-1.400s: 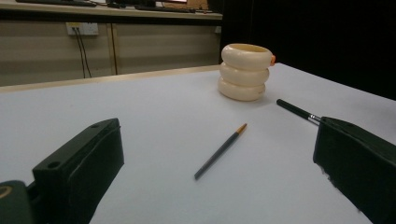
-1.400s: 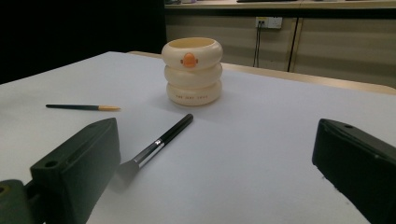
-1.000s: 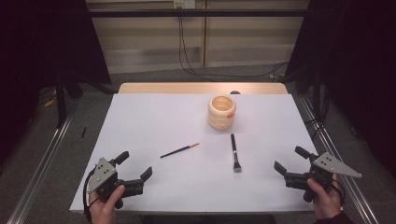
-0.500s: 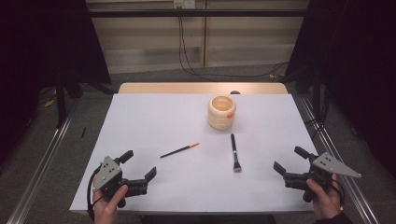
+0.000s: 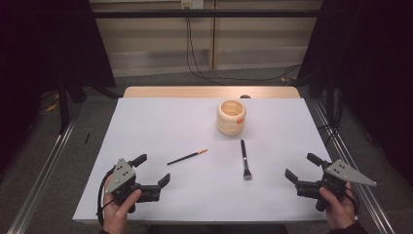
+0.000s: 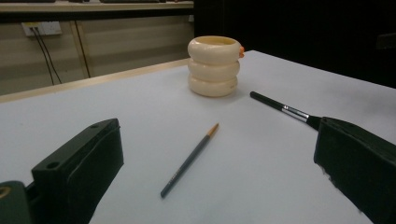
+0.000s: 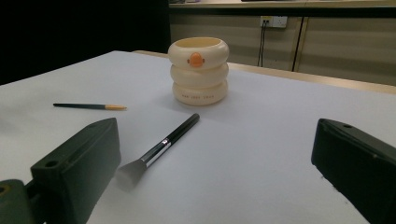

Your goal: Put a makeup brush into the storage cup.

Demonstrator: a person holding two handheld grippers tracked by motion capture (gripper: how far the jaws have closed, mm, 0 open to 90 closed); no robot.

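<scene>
The left gripper (image 5: pixel 153 171) was seen low at the near left corner of the white table (image 5: pixel 160 122), jaws spread wide and nothing held between them. The thin brush (image 5: pixel 187 157) was found just ahead of it and a little toward the table's middle, apart from the jaws, lying flat on the sheet. Its long axis was laid on a slant: the dark handle end nearer the left gripper, the orange tip pointed away toward the cream holder (image 5: pixel 231 117). In the left gripper view that brush (image 6: pixel 189 160) was framed between the two black jaws, running up and away almost along the line of sight, so the handle was met end-on rather than crosswise. By that, a turn of the hand was judged to be needed before the jaws could be closed across the shaft.

The right gripper (image 5: pixel 300 169) was noted at the near right corner, also wide open and empty. The flat brush (image 5: pixel 244 158) was placed well to its left, its axis nearly straight front to back, the pale bristle head at the near end and the black handle aimed at the holder. In the right gripper view that brush (image 7: pixel 161 147) was caught slanting up to the right from beside the left-hand jaw.

The thin brush was judged the left hand's to take, the flat one the right's, being nearer. The holder stood upright, clear of both brushes, beyond them.
</scene>
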